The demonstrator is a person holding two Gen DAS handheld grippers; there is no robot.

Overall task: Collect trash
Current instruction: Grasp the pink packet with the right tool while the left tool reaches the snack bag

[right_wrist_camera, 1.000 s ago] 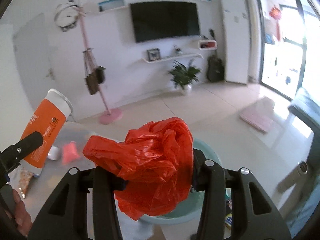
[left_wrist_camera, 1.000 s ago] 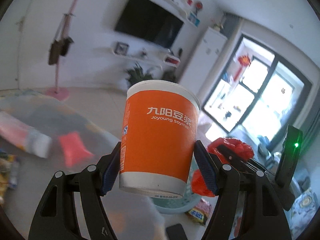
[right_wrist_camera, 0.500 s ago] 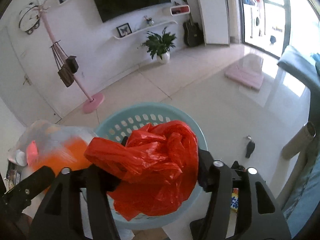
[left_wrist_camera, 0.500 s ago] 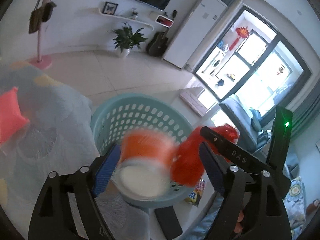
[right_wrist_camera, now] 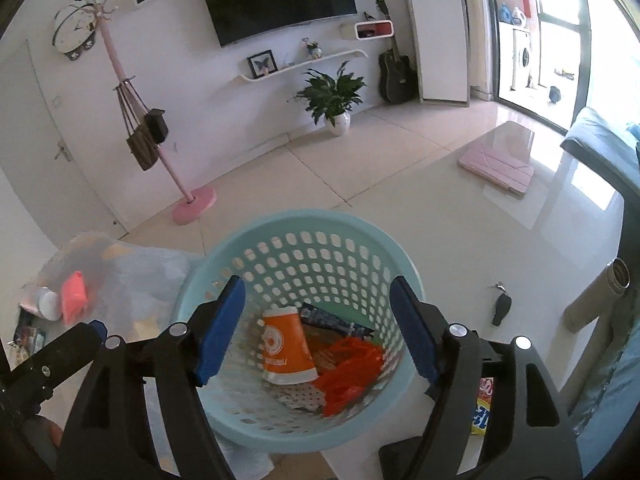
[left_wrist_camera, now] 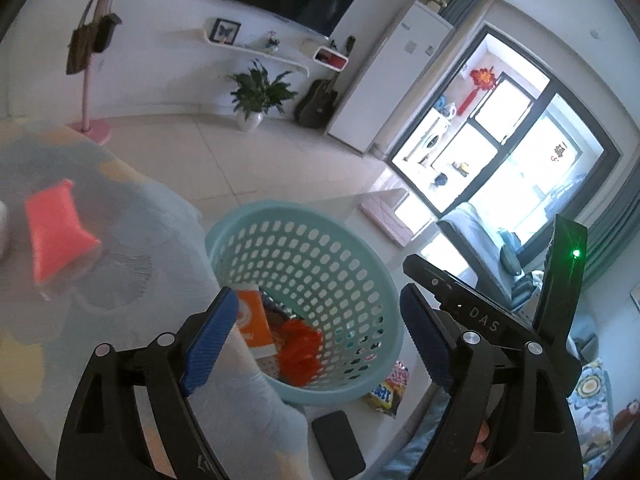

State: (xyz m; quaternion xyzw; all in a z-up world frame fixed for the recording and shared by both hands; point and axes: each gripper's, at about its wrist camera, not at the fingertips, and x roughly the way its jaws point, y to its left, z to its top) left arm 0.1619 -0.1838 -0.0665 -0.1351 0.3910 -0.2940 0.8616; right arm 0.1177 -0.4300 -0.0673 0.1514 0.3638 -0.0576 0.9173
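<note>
A pale blue perforated basket stands on the floor; it also shows in the left wrist view. Inside it lie an orange paper cup on its side, a crumpled red plastic bag and some wrappers. The cup and bag also show in the left wrist view. My left gripper is open and empty above the basket. My right gripper is open and empty over the basket's mouth. A red-orange packet lies on the cloth-covered table.
The table with its pale patterned cloth is left of the basket. A yellow snack bag and a black phone lie on the floor by the basket. A car key, a flask and a sofa edge are at right.
Both grippers have opened over the basket. The orange cup left my left gripper and the red bag left my right gripper; both now lie in the basket.
</note>
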